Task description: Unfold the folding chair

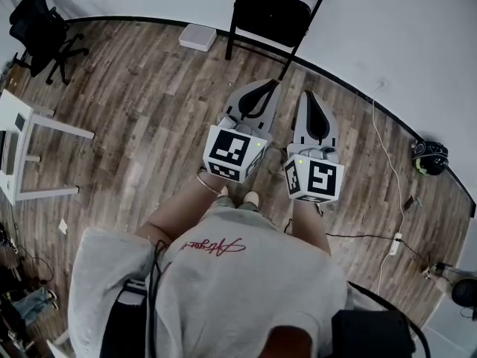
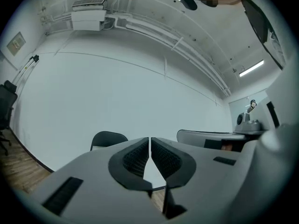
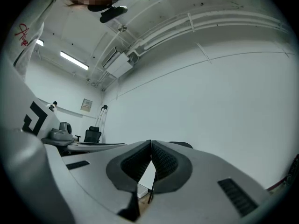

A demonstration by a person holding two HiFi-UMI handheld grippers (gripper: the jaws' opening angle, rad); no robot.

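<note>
Nearest us, we hold the left claw [image 1: 262, 88] and the right claw [image 1: 311, 95] side by side over the wood-plank floor [image 1: 149, 125], both clenched on nothing. Just beyond their tips, the black metal folding chair [image 1: 274, 15] stands against the white wall [image 1: 387, 21], untouched.

- One folding chair [image 1: 277, 10], at 12 o'clock.
- Two grippers: left gripper [image 1: 267, 86], right gripper [image 1: 309, 95].
- One office chair [image 1: 43, 27], at 10 o'clock.
- One white table [image 1: 22, 144], at 9 o'clock.
- One white box [image 1: 198, 37], at 11 o'clock.
</note>
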